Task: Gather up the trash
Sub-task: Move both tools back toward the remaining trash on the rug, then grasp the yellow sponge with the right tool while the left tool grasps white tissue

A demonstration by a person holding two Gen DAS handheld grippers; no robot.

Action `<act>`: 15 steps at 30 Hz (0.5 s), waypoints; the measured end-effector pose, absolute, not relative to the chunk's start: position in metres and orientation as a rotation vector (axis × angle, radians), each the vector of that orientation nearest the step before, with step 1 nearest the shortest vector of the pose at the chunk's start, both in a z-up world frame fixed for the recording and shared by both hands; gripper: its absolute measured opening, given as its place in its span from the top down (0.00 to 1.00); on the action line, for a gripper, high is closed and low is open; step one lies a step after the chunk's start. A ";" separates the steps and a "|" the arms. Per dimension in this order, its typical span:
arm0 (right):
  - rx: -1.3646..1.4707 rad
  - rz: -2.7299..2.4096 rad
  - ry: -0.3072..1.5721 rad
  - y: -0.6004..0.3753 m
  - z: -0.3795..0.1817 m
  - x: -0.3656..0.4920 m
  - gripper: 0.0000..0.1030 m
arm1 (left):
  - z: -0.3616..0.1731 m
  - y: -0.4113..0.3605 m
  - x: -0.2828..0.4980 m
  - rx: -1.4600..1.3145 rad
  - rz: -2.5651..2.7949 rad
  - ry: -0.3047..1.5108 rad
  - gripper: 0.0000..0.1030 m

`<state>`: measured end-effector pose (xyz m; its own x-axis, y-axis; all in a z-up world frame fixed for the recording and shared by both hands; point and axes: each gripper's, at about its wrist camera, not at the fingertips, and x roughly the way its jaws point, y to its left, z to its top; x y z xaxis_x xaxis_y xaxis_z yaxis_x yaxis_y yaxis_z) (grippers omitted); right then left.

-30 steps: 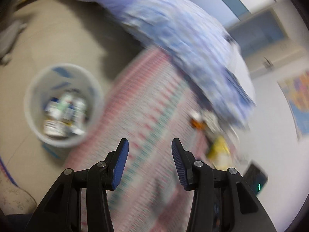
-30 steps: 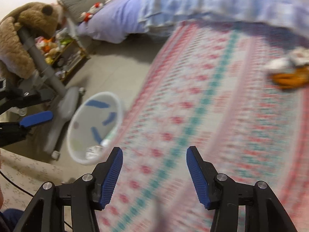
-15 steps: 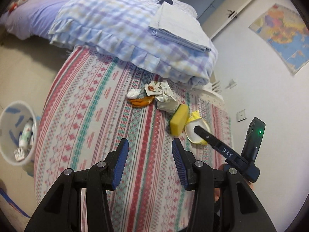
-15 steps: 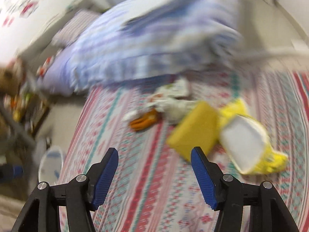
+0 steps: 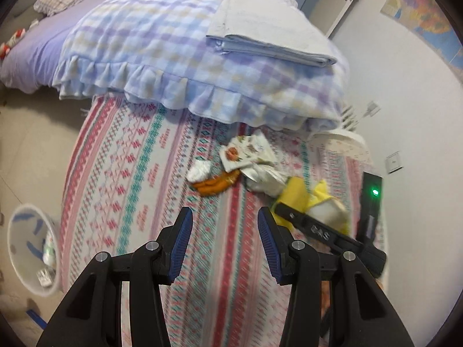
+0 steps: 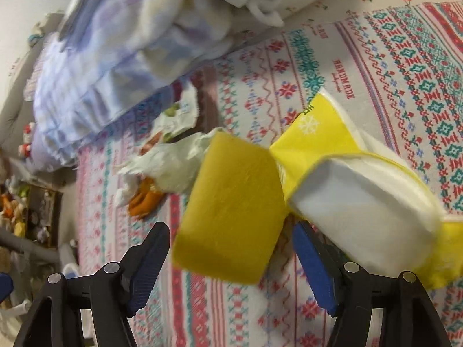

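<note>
Left wrist view: the left gripper (image 5: 222,225) is seen at lower centre with jaws spread wide, nothing held between them, above a patterned rug (image 5: 121,179). A trash pile is seen right of centre on the rug: a white crumpled tissue (image 5: 199,170), an orange peel (image 5: 215,184) just beside it, a printed wrapper (image 5: 246,151) above, a crumpled white paper (image 5: 264,177), and a yellow sponge (image 5: 293,193) touching a yellow tissue pack (image 5: 325,205). The right gripper (image 5: 327,232) is seen as a black bar at lower right, its tip at the yellow items; its jaw state cannot be told from this view. A white trash bin (image 5: 17,248) with some trash inside is placed at lower left, at the rug's edge on the bare floor, well apart from the pile. A bed with a checked blanket (image 5: 179,57) and a folded sheet (image 5: 266,29) fills the top of the frame.

Right wrist view, blurred: the right gripper (image 6: 231,253) is seen at the bottom with jaws spread wide, not pinching anything. The yellow sponge (image 6: 231,211) is seen at centre, lower edge between the jaws; contact cannot be told. The yellow tissue pack (image 6: 367,199) lies to its right, touching it. The crumpled white paper (image 6: 173,164), the orange peel (image 6: 147,199) and the printed wrapper (image 6: 176,118) are seen left of centre. The rug (image 6: 405,72) fills the right side, the blanket (image 6: 121,43) the upper left.
</note>
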<state>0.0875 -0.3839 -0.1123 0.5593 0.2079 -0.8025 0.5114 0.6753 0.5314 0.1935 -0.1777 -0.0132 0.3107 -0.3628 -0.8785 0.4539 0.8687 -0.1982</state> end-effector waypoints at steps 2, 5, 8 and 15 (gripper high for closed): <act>0.850 -0.208 1.010 -0.381 -0.120 0.094 0.27 | -0.023 -0.183 0.206 0.112 -0.523 1.127 0.51; 0.815 -0.190 1.014 -0.373 -0.120 0.098 0.31 | -0.042 -0.191 0.224 0.138 -0.518 1.141 0.50; 0.793 -0.187 0.995 -0.366 -0.110 0.092 0.42 | -0.062 -0.198 0.240 0.180 -0.492 1.140 0.50; 0.786 -0.173 0.893 -0.360 -0.068 0.067 0.45 | -0.098 -0.208 0.265 0.198 -0.462 1.165 0.50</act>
<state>0.0671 -0.3601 -0.0676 0.6339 0.1759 -0.7531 0.4451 0.7134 0.5413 0.2651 -0.2084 -0.0979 0.3147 -0.2472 -0.9164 0.4483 0.8897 -0.0860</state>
